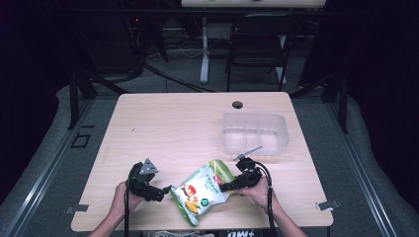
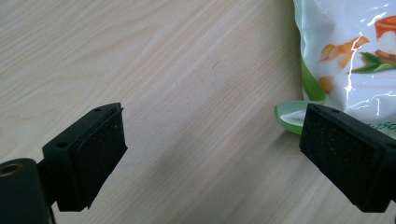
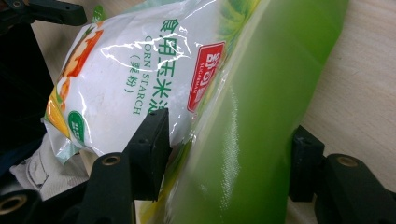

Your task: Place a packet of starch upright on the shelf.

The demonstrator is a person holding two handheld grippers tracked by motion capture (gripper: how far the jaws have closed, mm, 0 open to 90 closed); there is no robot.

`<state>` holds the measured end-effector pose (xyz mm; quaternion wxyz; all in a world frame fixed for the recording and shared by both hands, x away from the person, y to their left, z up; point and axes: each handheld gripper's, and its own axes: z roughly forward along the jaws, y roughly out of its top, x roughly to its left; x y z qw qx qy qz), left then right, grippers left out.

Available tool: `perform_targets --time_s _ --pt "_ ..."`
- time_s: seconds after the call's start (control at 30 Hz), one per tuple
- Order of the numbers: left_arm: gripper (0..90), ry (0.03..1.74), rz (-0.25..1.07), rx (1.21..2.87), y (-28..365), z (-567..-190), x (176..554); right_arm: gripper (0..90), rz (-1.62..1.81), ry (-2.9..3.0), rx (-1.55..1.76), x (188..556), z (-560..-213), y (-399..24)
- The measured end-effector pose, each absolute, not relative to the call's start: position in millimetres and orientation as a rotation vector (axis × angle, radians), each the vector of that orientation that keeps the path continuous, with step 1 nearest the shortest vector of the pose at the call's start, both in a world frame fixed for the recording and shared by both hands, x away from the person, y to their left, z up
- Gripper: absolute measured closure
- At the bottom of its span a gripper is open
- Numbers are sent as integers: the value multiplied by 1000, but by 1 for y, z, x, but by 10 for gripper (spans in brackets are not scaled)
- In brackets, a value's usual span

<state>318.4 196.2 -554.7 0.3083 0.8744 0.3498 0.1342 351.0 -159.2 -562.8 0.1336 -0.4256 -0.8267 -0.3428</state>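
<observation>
A bag of corn starch (image 1: 203,190) is laid on the wooden table (image 1: 163,128) near the front edge, about midway along it, tilted with its green top end toward the right; white front with green print and corn pictures is seen in the right gripper view (image 3: 140,79); a lower corner of the bag is seen at the right of the left gripper view (image 2: 345,60).

The right gripper (image 1: 228,187) is held in the person's right hand (image 1: 257,190) at the bag's green end; in the right gripper view (image 3: 229,154) the green end is seen between the two jaws, one on each side; whether the pads are pressed on the bag cannot be told.

The left gripper (image 1: 168,190) is held in the left hand (image 1: 121,195) just beside the bag's left end; in the left gripper view (image 2: 212,149) the jaws are spread wide over bare wood, the one at the right of that view at the bag's corner; nothing is gripped.

A clear plastic bin (image 1: 254,132) is stood toward the right edge of the table, apart from the bag; a small round hole (image 1: 237,104) is seen by the back edge.
</observation>
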Motion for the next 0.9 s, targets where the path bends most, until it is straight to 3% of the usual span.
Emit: perform_targets --time_s 0.47,0.7,0.9 --pt "68 924 355 2314 196 -554 318 653 -960 -2440 -1189 345 -562 -148" --pt "68 924 356 2310 197 -554 318 819 -1003 -2432 -1174 341 -560 -146" --pt "68 922 353 2312 198 -553 318 875 -1038 -2424 -1201 337 -558 -144"
